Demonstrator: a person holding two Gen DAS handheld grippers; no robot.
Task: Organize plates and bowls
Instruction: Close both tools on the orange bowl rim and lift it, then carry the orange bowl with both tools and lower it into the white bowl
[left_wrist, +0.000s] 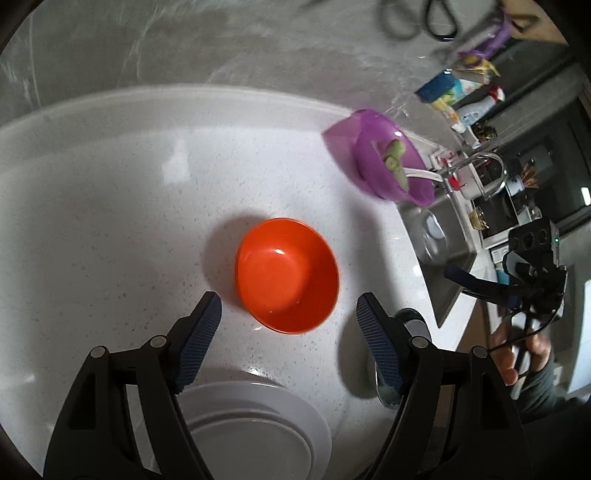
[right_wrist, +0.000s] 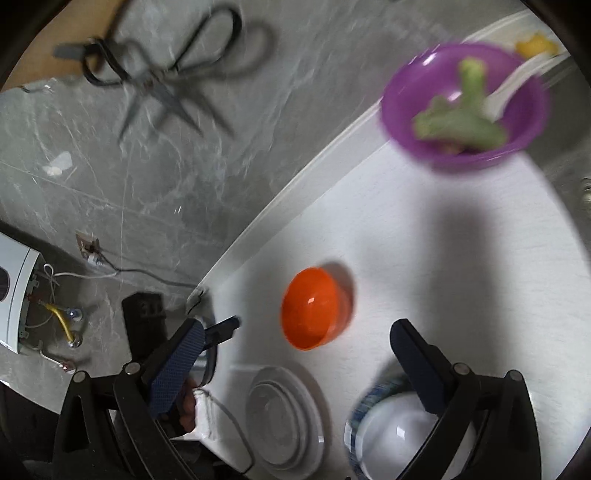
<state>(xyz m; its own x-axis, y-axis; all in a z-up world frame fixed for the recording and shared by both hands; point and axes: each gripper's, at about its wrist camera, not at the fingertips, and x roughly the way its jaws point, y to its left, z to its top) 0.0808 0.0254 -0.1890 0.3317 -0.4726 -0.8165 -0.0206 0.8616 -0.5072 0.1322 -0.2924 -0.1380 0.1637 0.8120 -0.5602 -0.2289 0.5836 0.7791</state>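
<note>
An empty orange bowl (left_wrist: 287, 275) sits on the white speckled counter (left_wrist: 110, 221), just ahead of my open, empty left gripper (left_wrist: 288, 332). A stack of white plates (left_wrist: 255, 424) lies under that gripper. A purple bowl (left_wrist: 384, 155) with green vegetable pieces and a white spoon stands near the counter's far right edge. In the right wrist view my right gripper (right_wrist: 295, 354) is open and empty above the counter, with the orange bowl (right_wrist: 314, 308) ahead, the white plates (right_wrist: 284, 417) below, a white bowl with a blue patterned rim (right_wrist: 399, 439) under its right finger, and the purple bowl (right_wrist: 465, 103) far ahead.
A sink (left_wrist: 439, 258) with a faucet (left_wrist: 480, 170) lies right of the counter, with bottles and packets (left_wrist: 461, 96) behind it. Scissors (right_wrist: 173, 70) hang on the grey marble wall. The other gripper and hand (left_wrist: 532, 295) are at the right of the left view.
</note>
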